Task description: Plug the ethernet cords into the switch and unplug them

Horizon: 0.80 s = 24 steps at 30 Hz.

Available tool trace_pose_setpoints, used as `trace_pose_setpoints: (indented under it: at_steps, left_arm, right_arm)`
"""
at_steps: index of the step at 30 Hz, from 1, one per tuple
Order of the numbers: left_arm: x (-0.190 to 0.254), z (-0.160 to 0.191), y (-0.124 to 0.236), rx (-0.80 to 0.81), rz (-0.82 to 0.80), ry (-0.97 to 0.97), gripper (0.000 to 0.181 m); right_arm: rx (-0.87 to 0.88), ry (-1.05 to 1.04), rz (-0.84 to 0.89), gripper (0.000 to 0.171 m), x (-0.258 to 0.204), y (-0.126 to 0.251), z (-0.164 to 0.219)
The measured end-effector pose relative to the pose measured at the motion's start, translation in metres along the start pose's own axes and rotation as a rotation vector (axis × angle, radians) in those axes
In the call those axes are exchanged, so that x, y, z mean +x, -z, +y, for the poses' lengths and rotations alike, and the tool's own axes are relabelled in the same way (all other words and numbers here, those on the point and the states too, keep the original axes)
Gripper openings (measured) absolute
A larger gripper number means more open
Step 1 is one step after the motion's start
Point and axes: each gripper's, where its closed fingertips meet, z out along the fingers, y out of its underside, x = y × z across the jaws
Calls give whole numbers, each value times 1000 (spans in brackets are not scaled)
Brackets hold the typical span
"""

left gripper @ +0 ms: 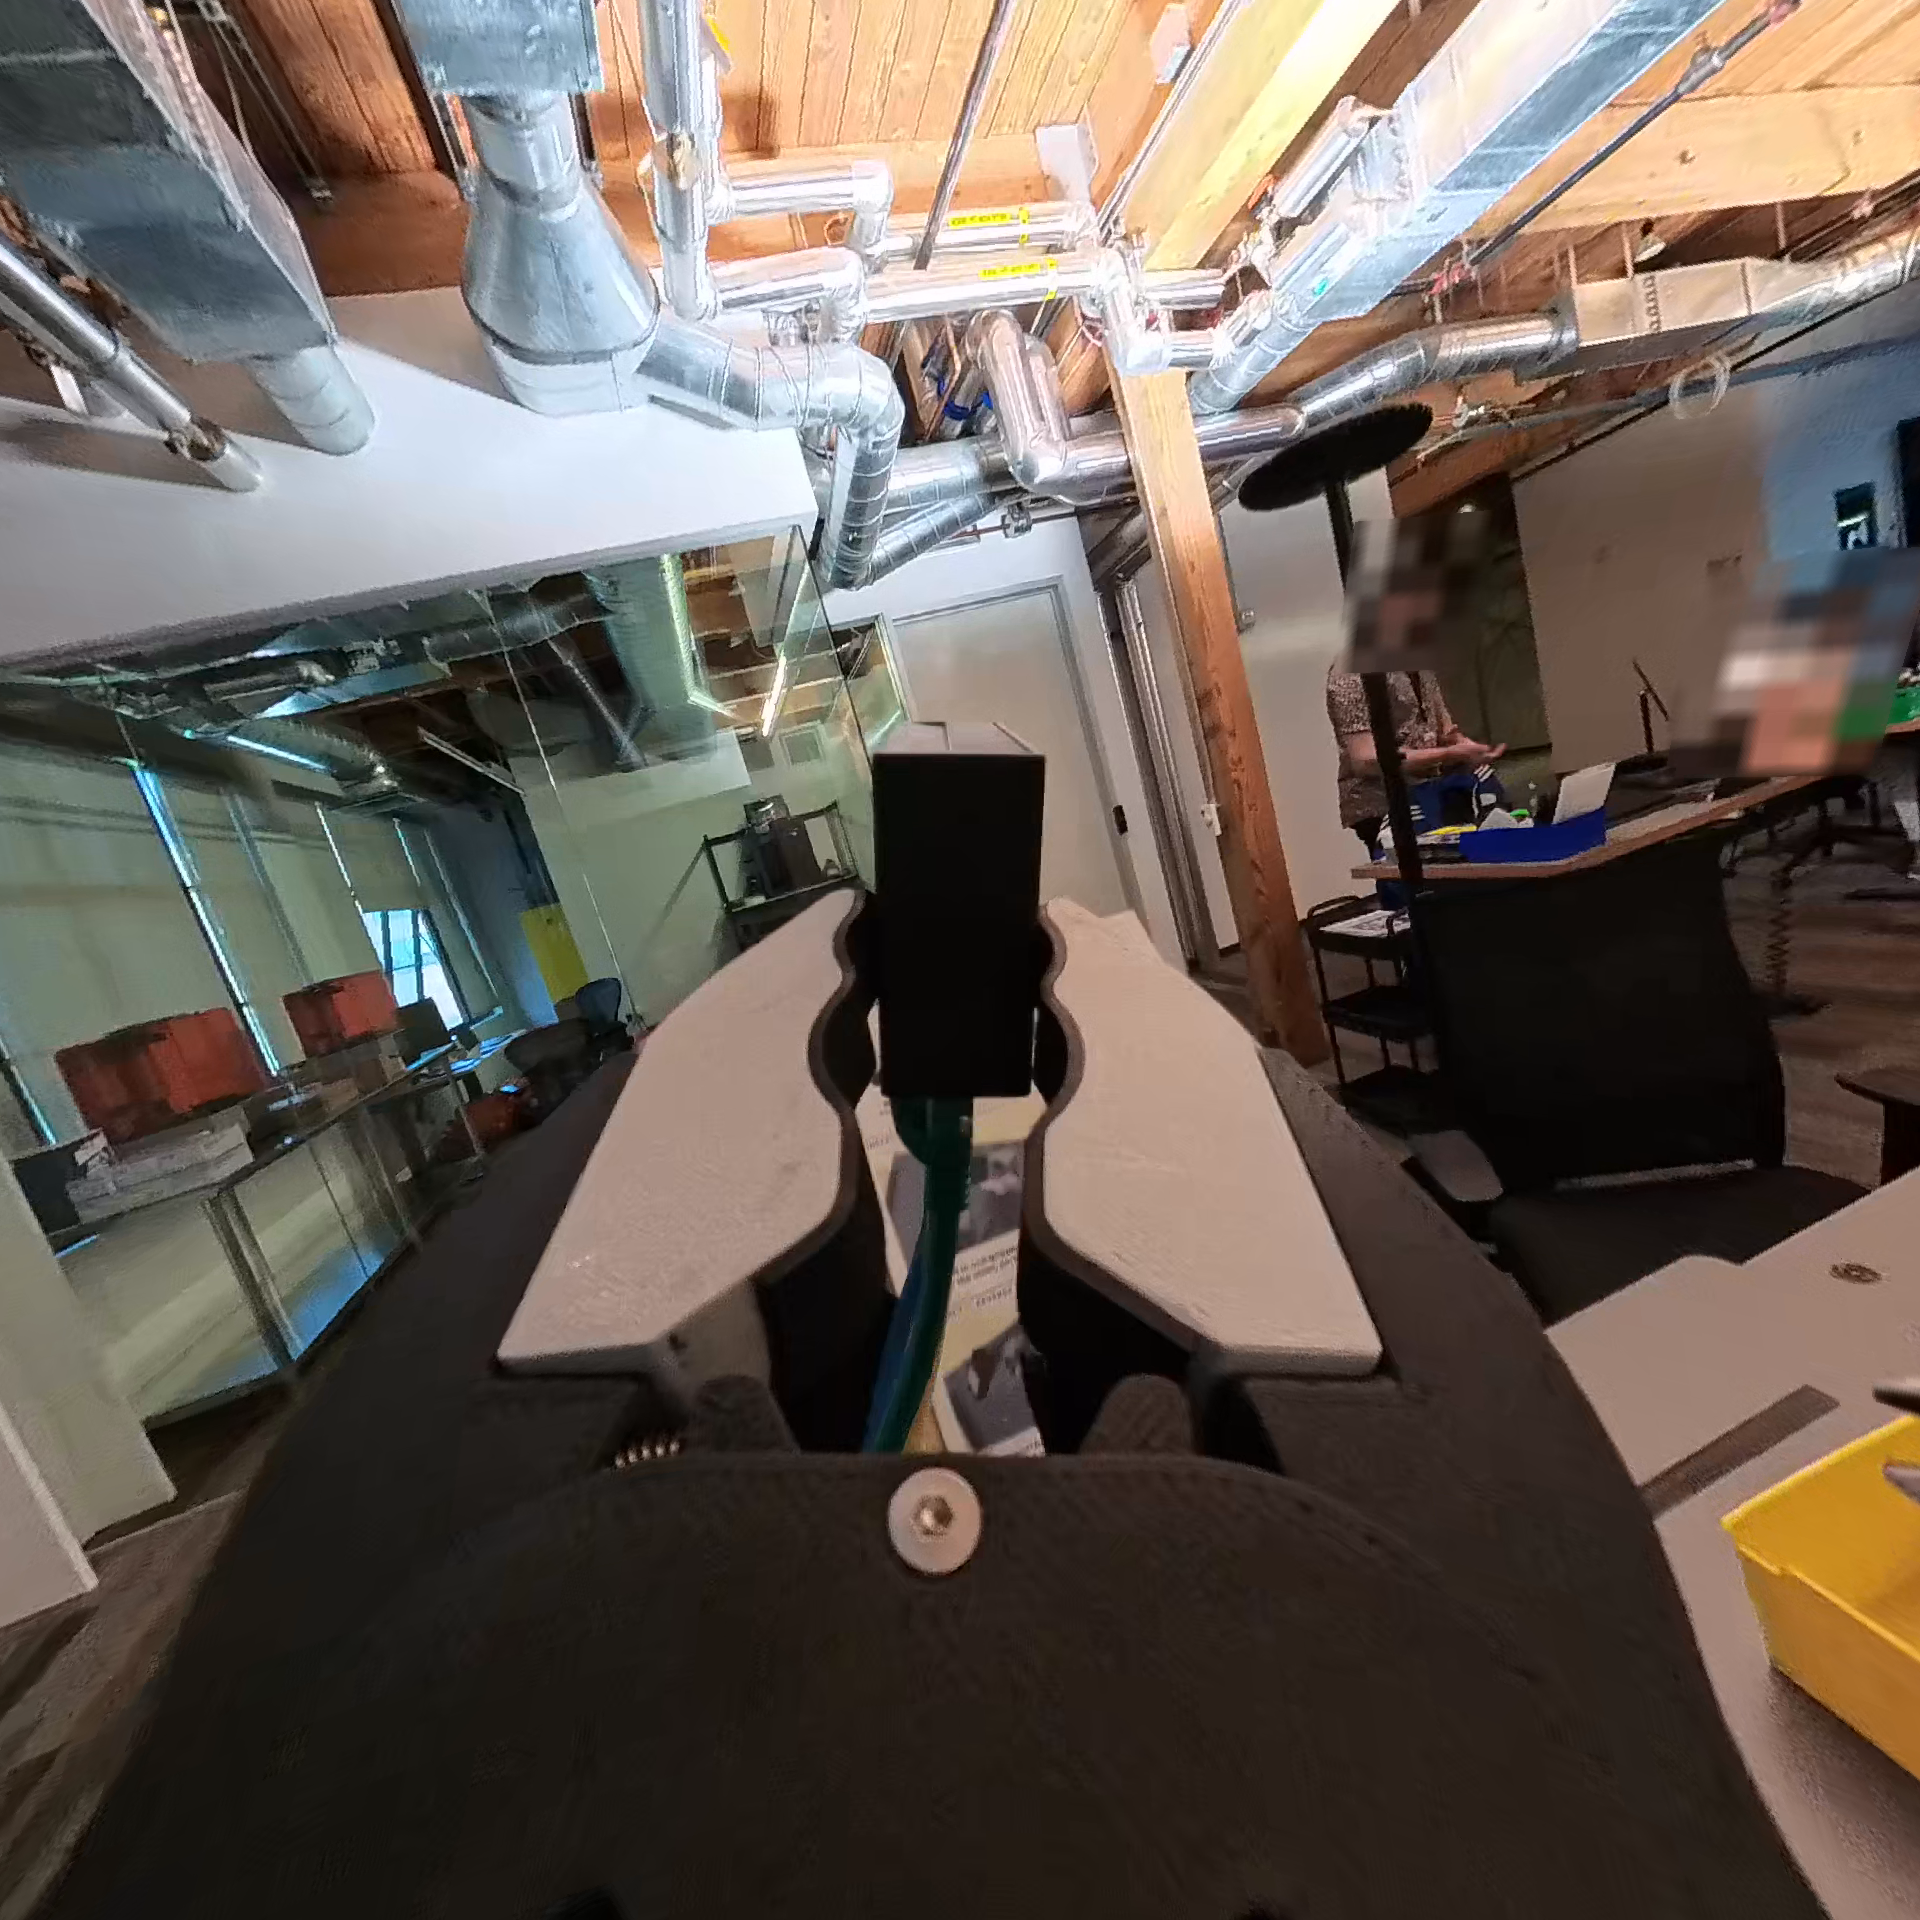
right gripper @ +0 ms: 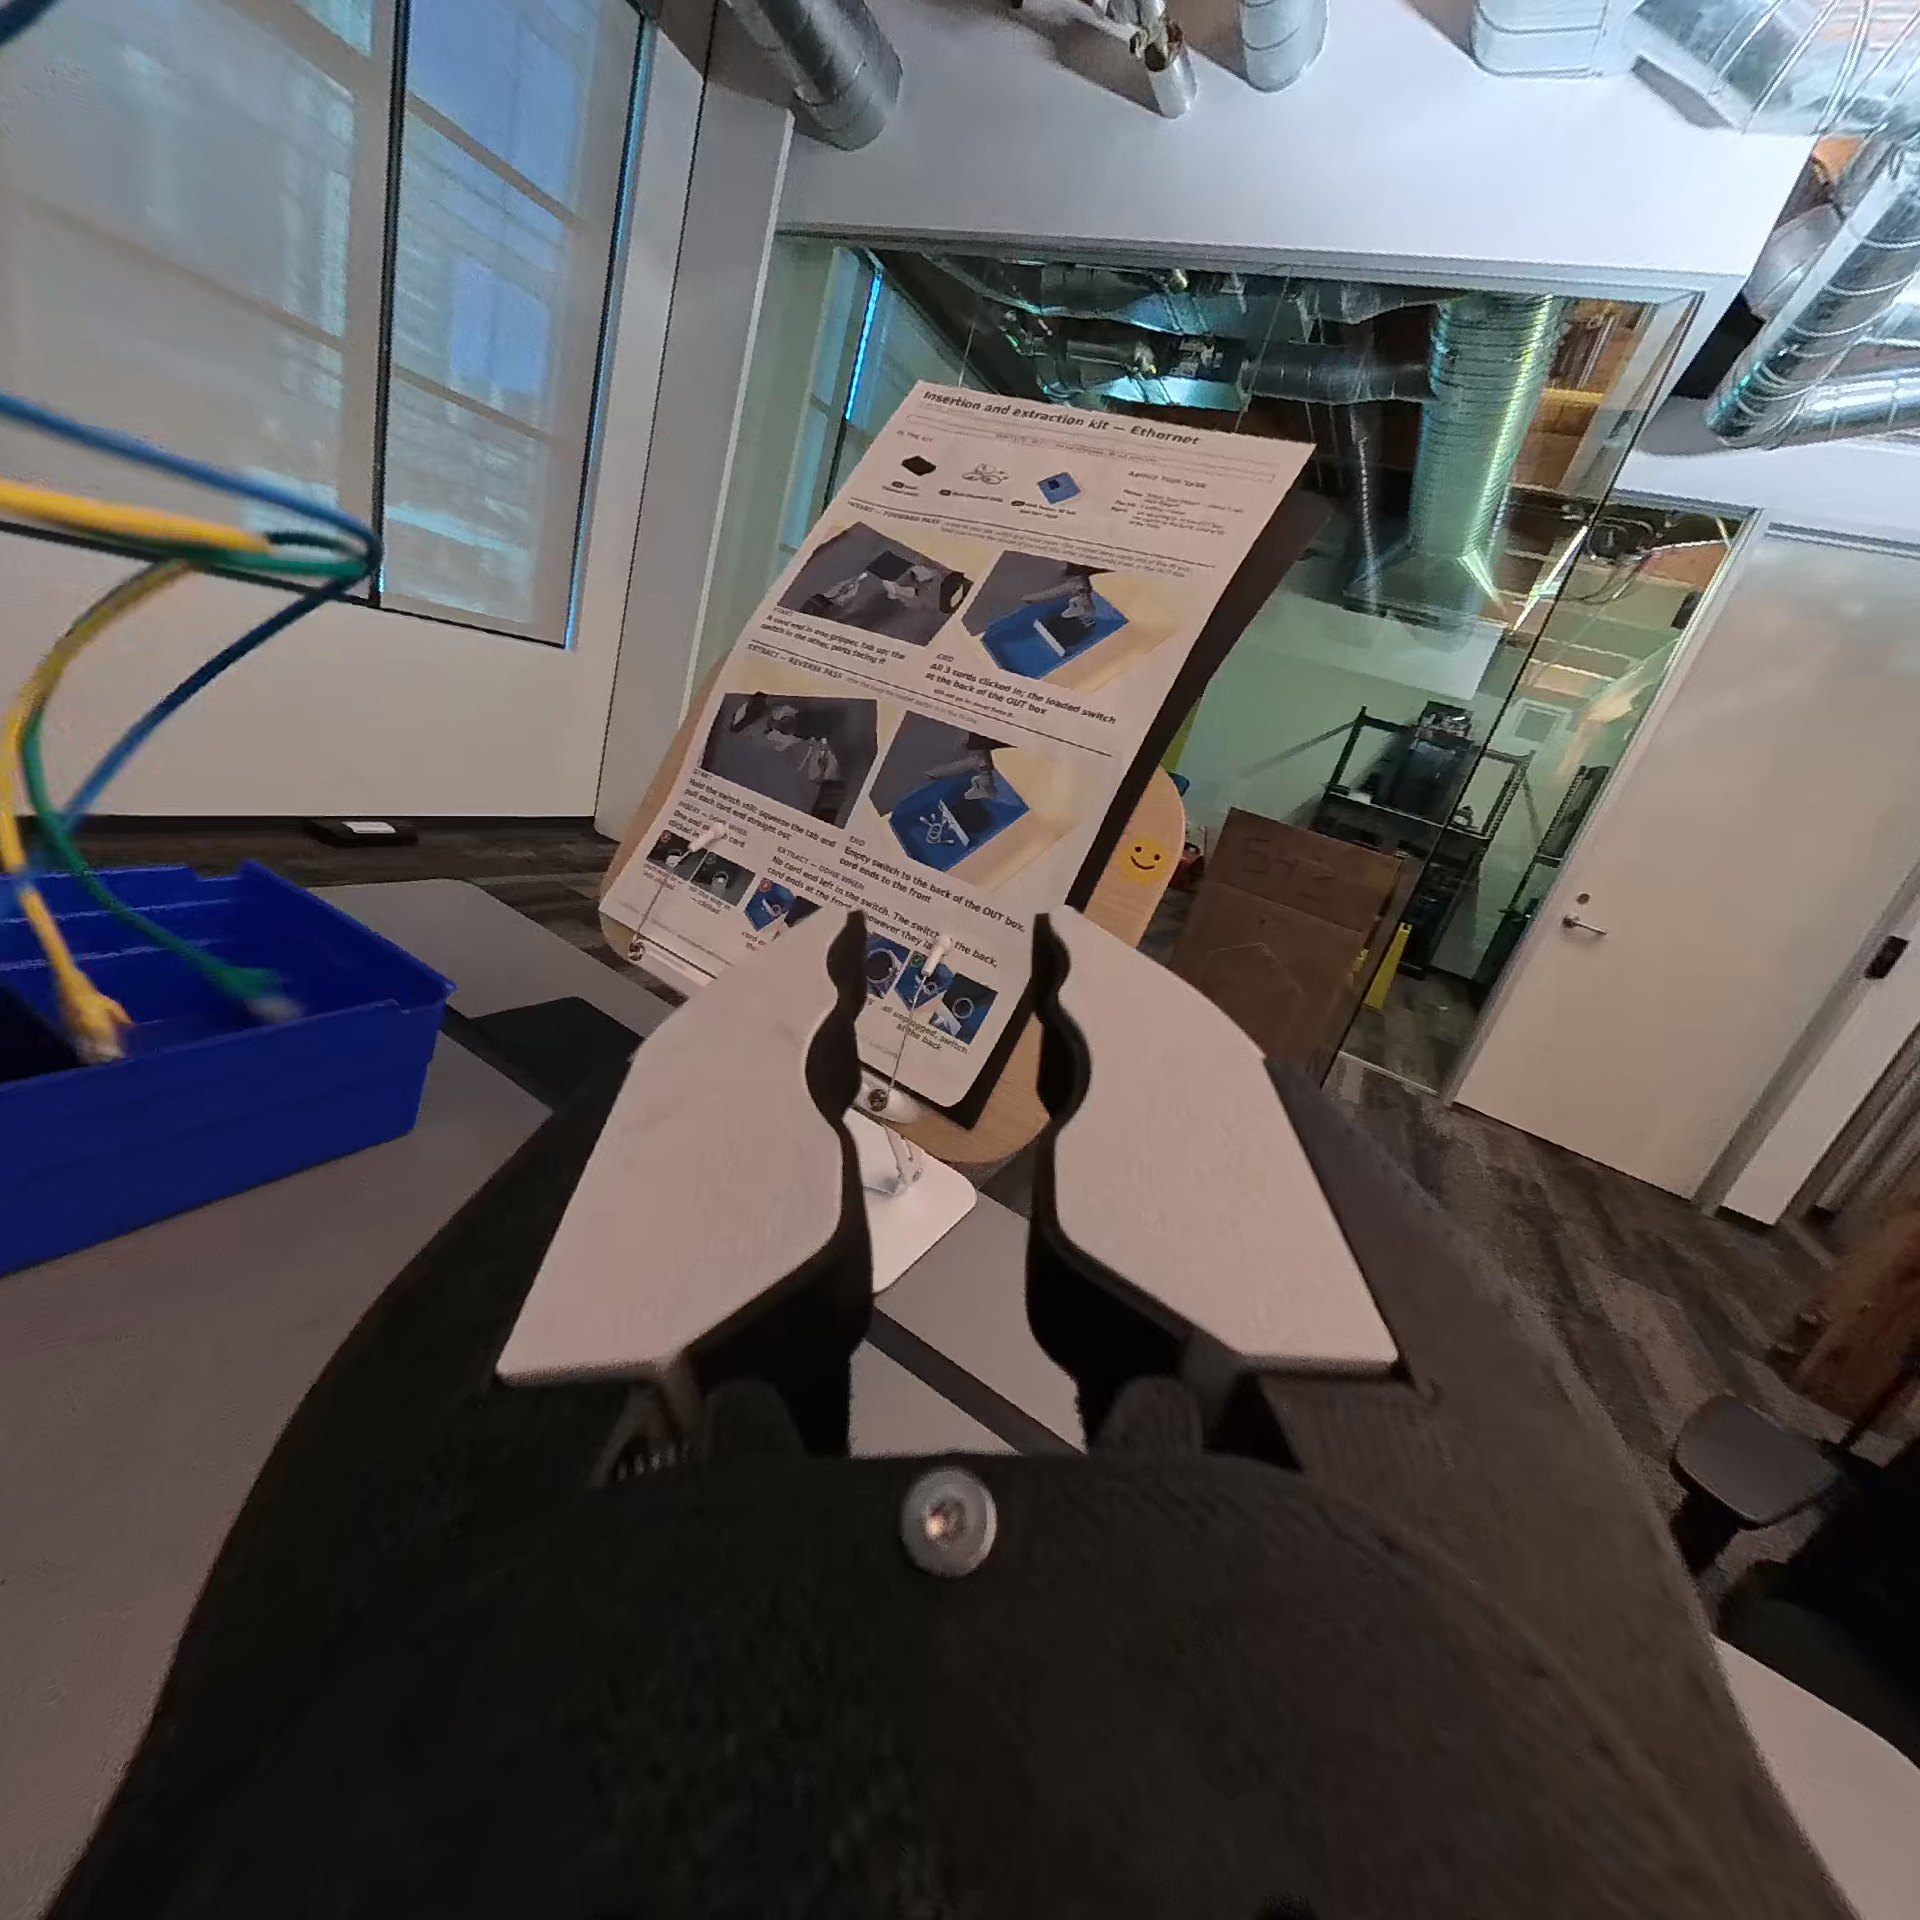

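Switch (left gripper: 958,914), a black box, sits pinched between the left gripper's (left gripper: 956,997) fingers, raised off the table, with a green cord (left gripper: 930,1226) plugged into its near face and running back between them. To the right, the right gripper (right gripper: 948,997) is spread and empty; yellow and green cord ends hang into the blue bin (right gripper: 239,1049) at far left. Unplugging seems under way: next it must reach the green plug's tab.

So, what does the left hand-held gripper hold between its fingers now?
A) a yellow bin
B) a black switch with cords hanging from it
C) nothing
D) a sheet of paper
B: in the left wrist view the left hand-held gripper is shut on the black switch, and a green cord hangs below it.
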Motion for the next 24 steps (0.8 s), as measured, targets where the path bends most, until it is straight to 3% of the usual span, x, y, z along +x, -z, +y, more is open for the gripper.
trace_pose_setpoints:
  at_steps: [4, 7, 11, 17, 24]
  left_arm:
    - [29, -27, -8, -13, 54, -24, 26]
    - [76, -16, -7, -55, 202, 32, 26]
    - [147, 32, 5, -110, 412, 137, 26]
    - [218, 123, 19, -166, 491, 158, 26]
    - [264, 203, 33, -258, 380, -209, 26]
  right_arm:
    - [4, -8, -1, 31, 3, 4, -6]
    - [2, -28, -51, 32, -4, 6, -10]
    - [34, -60, -163, 35, -22, 11, -23]
    - [75, 102, -136, 46, -40, 23, -55]
    - [99, 439, -108, 62, -77, 23, -67]
